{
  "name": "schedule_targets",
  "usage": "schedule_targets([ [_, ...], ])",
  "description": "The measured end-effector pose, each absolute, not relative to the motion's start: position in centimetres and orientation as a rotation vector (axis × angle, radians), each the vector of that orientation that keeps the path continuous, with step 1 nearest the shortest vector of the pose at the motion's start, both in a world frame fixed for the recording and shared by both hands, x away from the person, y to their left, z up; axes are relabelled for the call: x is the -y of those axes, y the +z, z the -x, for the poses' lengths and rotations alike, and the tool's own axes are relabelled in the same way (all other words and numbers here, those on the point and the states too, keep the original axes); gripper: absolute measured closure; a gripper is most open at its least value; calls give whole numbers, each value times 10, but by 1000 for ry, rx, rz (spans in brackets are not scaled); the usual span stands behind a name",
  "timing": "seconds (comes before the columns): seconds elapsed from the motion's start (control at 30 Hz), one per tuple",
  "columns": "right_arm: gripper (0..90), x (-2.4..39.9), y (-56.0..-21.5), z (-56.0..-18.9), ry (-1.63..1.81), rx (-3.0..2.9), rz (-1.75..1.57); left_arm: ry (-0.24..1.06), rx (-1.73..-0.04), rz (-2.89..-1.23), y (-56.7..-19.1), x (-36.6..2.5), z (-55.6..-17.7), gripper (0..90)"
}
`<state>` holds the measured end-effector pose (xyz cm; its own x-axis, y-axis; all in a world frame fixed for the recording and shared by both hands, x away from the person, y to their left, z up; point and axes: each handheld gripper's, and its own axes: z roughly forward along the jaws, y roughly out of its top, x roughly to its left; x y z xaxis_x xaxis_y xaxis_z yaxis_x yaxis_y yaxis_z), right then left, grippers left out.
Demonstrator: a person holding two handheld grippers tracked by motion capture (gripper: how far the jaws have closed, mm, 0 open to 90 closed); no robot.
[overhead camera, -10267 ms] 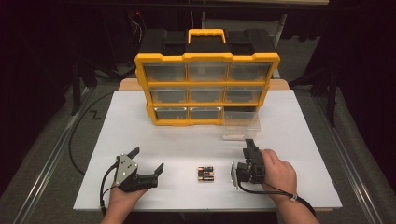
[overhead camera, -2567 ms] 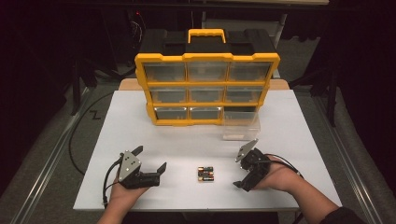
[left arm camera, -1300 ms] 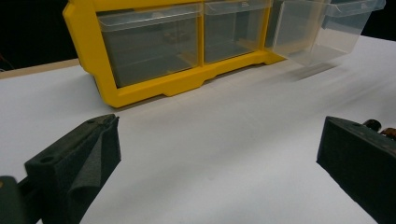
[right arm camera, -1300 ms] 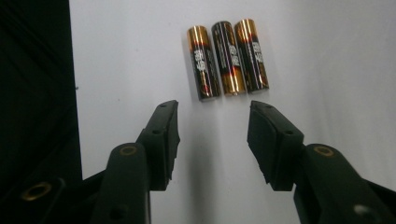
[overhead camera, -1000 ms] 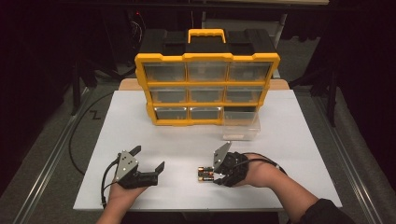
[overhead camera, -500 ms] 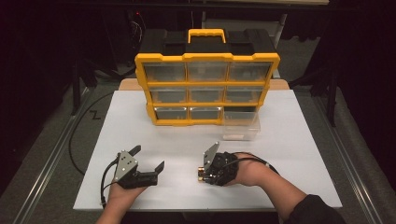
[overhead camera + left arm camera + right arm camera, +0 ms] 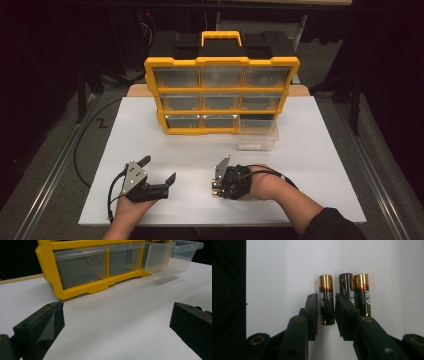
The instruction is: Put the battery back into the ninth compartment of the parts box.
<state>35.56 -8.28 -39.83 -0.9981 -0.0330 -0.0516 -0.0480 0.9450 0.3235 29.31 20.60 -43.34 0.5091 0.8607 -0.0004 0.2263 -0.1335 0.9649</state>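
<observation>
A white table (image 7: 310,150) carries a yellow drawer organizer (image 7: 221,95) at its far side. At the near left, the left gripper (image 7: 159,174) rests level in its hand, jaws spread on nothing. Right of it, the right gripper (image 7: 325,312) points down, its jaws just closing around the leftmost battery (image 7: 326,298); two more batteries (image 7: 355,293) lie just beside.

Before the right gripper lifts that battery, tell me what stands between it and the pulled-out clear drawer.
Nothing visible. The right gripper straddles the leftmost black-and-gold cylindrical battery, and only bare white tabletop lies between it and the clear plastic drawer.
</observation>
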Motion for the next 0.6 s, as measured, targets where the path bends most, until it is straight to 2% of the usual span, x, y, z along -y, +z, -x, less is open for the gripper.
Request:
schedule_targets([
  [0.6,786,80,-404,-356,471,-3094,75,717,-943,-1647,-433,-207,-293,2],
])
